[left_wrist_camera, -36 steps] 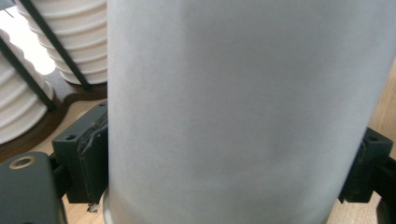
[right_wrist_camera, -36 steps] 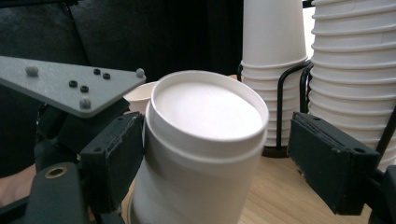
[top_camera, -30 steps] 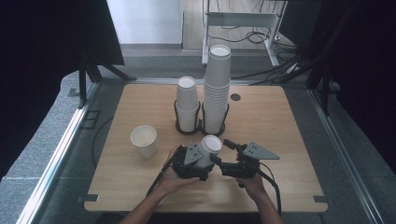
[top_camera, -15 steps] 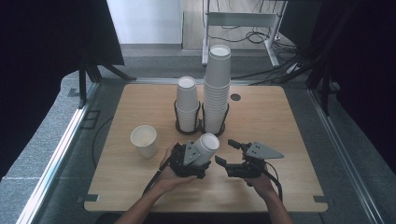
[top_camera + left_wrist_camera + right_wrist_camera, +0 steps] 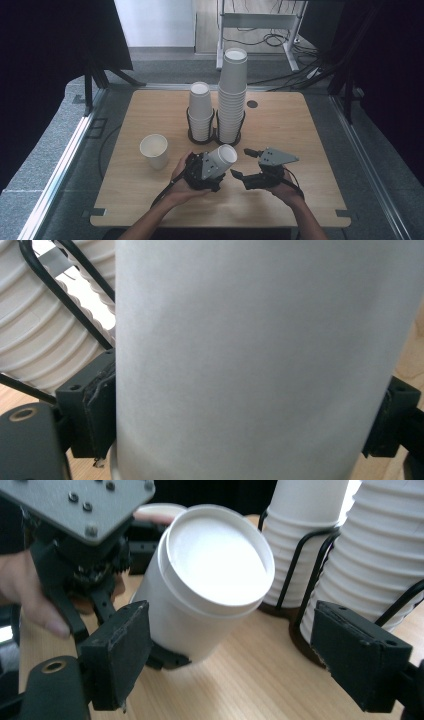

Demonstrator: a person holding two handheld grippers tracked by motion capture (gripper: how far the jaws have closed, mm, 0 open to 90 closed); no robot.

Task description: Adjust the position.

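A white paper cup [image 5: 223, 158] lies tilted in my left gripper [image 5: 204, 172], base end pointing up and right. In the left gripper view the cup wall [image 5: 250, 355] sits between the two black pads [image 5: 98, 412], and the gripper [image 5: 245, 422] is shut on it. My right gripper [image 5: 245, 163] hovers just right of the cup; its jaws have just been opening, with nothing between them. In the right gripper view the cup's recessed base [image 5: 216, 560] faces me beyond the left pad [image 5: 119, 655], and the gripper [image 5: 240, 657] stands open.
Two stacks of white cups stand in black wire holders behind the grippers, a short one [image 5: 200, 111] and a tall one [image 5: 233, 95]. A single upright cup [image 5: 154, 150] stands to the left. The wooden table [image 5: 310, 130] has a small dark hole [image 5: 252, 104] at the back.
The right gripper has drawn away to the right from the held cup, leaving a gap. The left hand and its cup have stayed in place.
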